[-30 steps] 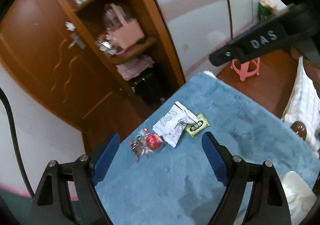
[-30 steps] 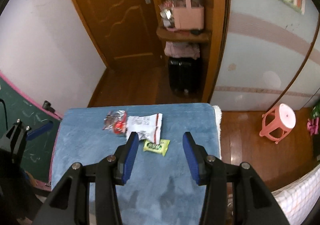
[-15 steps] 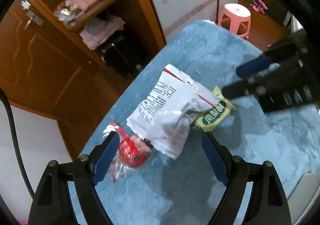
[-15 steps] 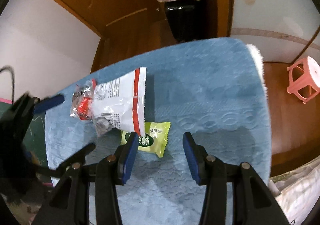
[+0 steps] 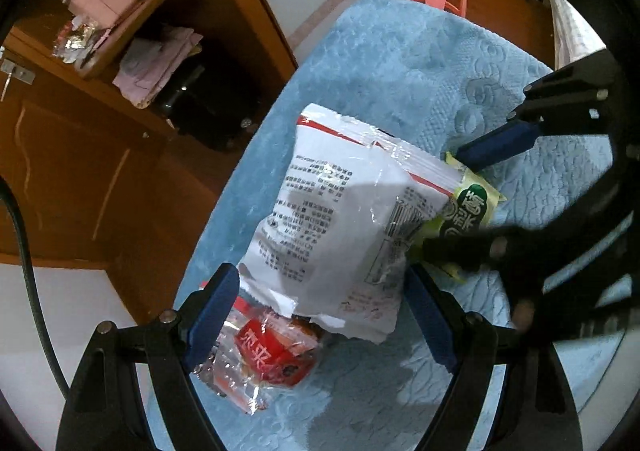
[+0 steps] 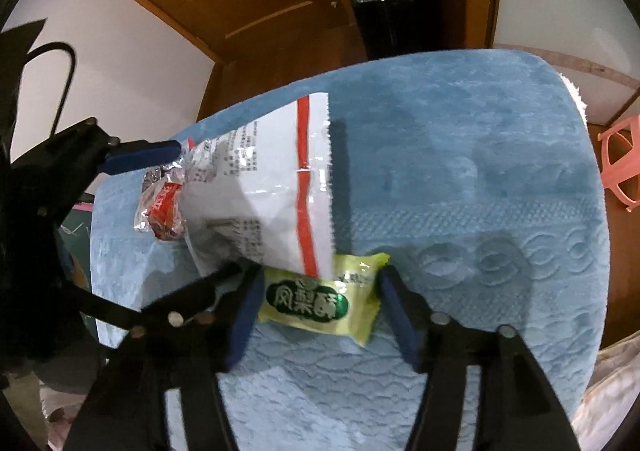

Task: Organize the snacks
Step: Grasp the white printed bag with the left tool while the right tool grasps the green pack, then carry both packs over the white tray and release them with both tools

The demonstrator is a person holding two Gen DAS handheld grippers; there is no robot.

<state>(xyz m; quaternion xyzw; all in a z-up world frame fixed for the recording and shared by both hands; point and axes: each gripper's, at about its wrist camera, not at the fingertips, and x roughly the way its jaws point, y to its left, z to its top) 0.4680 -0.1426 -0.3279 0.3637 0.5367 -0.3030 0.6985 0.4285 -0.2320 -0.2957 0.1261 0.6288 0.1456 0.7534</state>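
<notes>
With jaws just widened, the released right tool (image 6: 318, 307) straddles the green packet (image 6: 320, 301), whose 12 o'clock edge lies under the white bag (image 6: 260, 195), so closing could drag it.

Both rigs look the same: matte black plastic frames with angular, skeleton-style arms. The left gripper (image 5: 324, 317) has two fingers (image 5: 212, 311) faced with deep blue pads, and round silver screw heads sit at the pivots just behind them. A thick black cable (image 5: 24, 263) runs along its left side. The right gripper (image 6: 316, 315) is built the same way, blue pads on black fingers (image 6: 400, 315), silver rivets at each joint, with open slots cut through the black struts farther back.
</notes>
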